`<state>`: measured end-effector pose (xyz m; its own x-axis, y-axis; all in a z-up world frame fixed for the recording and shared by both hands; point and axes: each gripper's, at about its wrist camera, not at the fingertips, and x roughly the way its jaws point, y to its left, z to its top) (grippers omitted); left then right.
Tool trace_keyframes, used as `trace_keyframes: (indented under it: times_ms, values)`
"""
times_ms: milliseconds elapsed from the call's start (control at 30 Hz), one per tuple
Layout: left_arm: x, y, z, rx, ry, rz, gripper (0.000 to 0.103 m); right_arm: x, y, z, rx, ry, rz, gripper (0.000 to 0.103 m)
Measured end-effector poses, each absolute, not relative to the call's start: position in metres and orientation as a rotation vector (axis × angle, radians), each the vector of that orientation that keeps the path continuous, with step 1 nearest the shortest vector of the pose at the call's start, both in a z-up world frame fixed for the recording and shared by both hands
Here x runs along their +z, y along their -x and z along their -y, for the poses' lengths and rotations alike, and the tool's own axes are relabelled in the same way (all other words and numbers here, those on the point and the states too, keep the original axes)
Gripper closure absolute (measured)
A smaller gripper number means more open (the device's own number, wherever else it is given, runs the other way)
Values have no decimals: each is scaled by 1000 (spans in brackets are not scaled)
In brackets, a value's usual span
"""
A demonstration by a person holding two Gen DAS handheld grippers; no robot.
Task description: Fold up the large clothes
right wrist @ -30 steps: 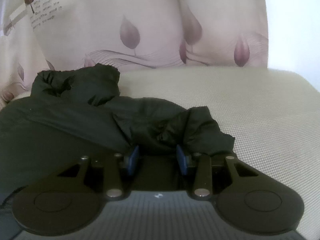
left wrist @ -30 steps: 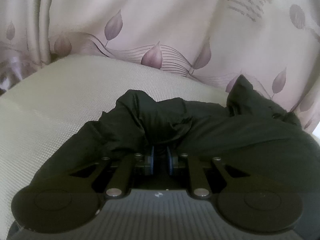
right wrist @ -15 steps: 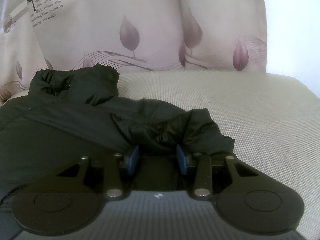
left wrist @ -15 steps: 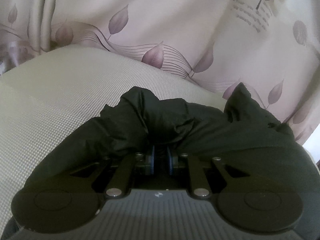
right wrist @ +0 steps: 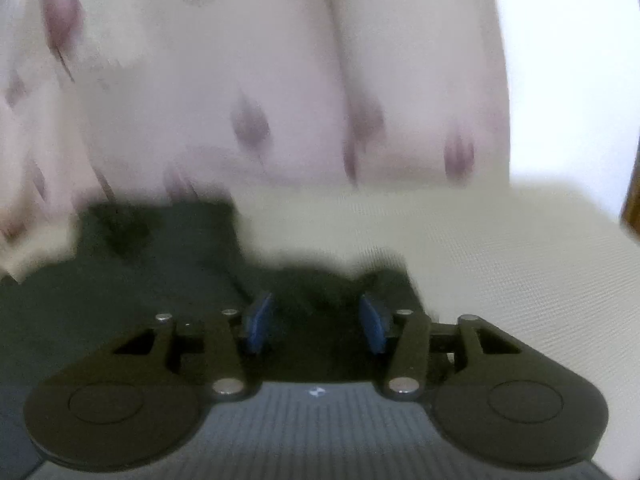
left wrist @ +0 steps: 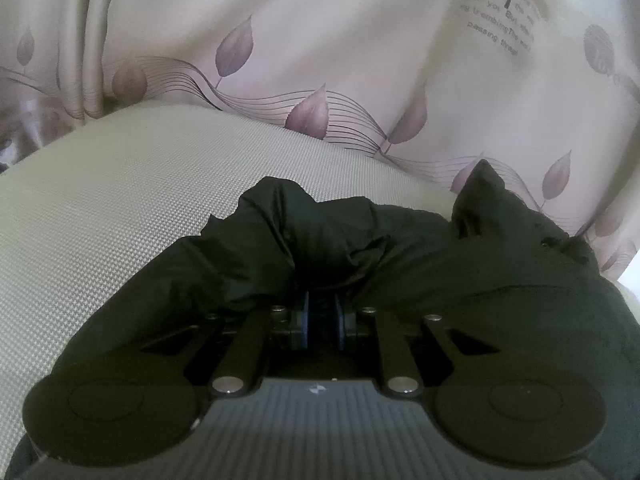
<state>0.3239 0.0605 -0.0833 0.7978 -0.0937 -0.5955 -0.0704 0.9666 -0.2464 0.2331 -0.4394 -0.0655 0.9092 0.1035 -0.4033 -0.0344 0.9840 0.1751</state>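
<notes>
A black jacket (left wrist: 420, 256) lies bunched on a beige woven cushion (left wrist: 132, 200). My left gripper (left wrist: 322, 314) is shut on a gathered fold of it, blue pads (left wrist: 305, 316) close together with cloth pinched between them. The right wrist view is blurred by motion. There my right gripper (right wrist: 316, 318) has its jaws opening, and its blue pads (right wrist: 258, 320) stand well apart. Dark jacket cloth (right wrist: 168, 264) lies between and beyond them, and the pads do not visibly press on it. The jacket's collar end (left wrist: 480, 184) sticks up at the far right.
A pale curtain with purple leaf prints (left wrist: 320, 60) hangs right behind the cushion. Bare cushion (right wrist: 500, 248) stretches to the right of the jacket in the right wrist view. A white wall (right wrist: 568, 60) shows at the upper right.
My right gripper's pads have spread apart and the gripper has lifted, blurring its view. The left gripper keeps the same grip on the jacket fold.
</notes>
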Motion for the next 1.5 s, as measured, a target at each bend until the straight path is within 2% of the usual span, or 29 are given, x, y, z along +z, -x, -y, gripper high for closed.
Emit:
trace_keyframes:
  times_ms: [167,367,600,700,767,800,933,1000,1067,1167,1367,1500]
  values:
    - [-84,-323,-61,-11,264,-647,82,-32,-211,356,351,-89,-387,55]
    - [-84,-323,-62,-16,268,-650,82,-66,-237,265,434,2,-540,56]
    - [-73,-325,-68,-31,289,-688,81,-105,-267,250,389,-37,-708,56]
    - [-59,-312,-68,-29,251,-662,67,-116,-273,248,381,-47,-725,56]
    - [-46,-297,-65,-24,211,-609,51,-122,-274,247,376,-55,-713,56]
    - [-40,-292,-60,-26,185,-585,50,-126,-273,245,375,-56,-705,56]
    - [-24,-280,-38,-143,155,-560,54,-128,-272,246,375,-59,-694,56]
    - [-21,-281,-23,-179,144,-569,61,-127,-274,246,380,-65,-704,56]
    - [-22,-286,-12,-215,148,-580,75,-123,-276,249,400,-77,-720,54]
    - [-29,-294,4,-238,120,-614,76,-113,-274,257,414,-78,-739,53]
    - [-52,-301,20,-205,3,-689,78,-87,-257,312,308,-115,-617,53]
    - [-53,-306,17,-203,11,-723,77,-100,-273,378,123,-153,-660,53]
